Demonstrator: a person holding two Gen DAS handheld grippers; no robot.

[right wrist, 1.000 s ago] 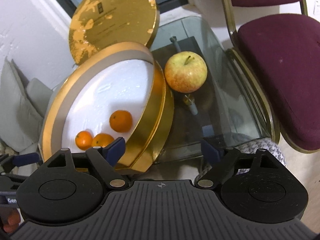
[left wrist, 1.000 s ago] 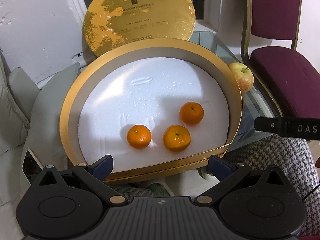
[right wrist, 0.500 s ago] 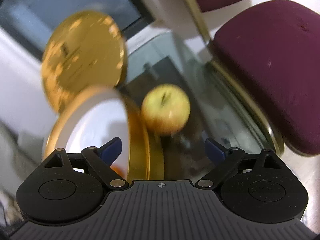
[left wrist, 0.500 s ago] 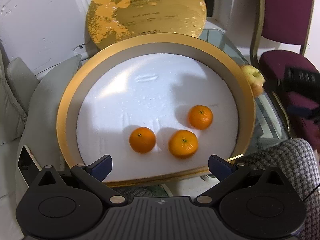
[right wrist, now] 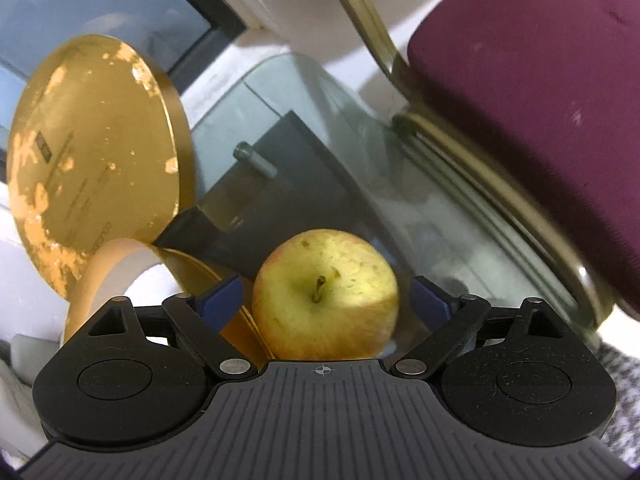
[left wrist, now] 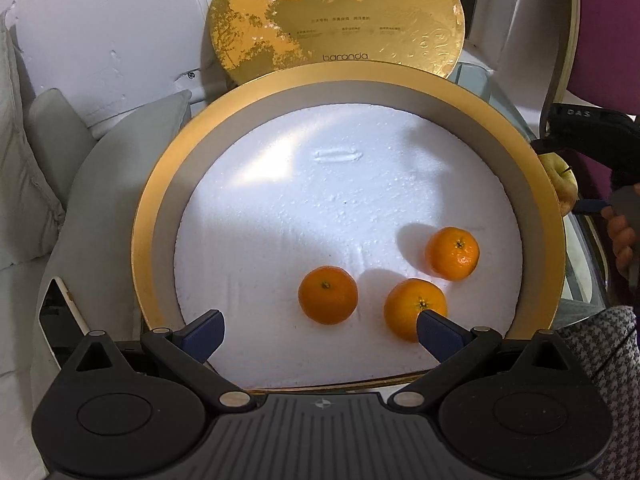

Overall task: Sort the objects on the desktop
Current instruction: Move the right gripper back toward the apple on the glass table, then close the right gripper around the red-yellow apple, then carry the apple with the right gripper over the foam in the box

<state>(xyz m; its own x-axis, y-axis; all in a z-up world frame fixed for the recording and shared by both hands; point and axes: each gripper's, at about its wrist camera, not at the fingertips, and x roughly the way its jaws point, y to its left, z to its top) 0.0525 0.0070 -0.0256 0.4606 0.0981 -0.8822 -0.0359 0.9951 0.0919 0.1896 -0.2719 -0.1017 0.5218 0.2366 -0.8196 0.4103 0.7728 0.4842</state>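
Right claw [right wrist: 326, 300] now straddles apple [right wrist: 324, 296], jaws still spread.

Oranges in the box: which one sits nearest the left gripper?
The front-right orange, partly hidden behind one blue fingertip of the left gripper. The other two lie clear of it.

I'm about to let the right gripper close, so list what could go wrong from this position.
1. The apple sits between the open right gripper fingers, close beside the gold box rim; the left finger could catch that rim on closing.
2. The apple is round on a glass table; an off-centre squeeze might roll it away.
3. Lifting it over the rim may knock the three tangerines.
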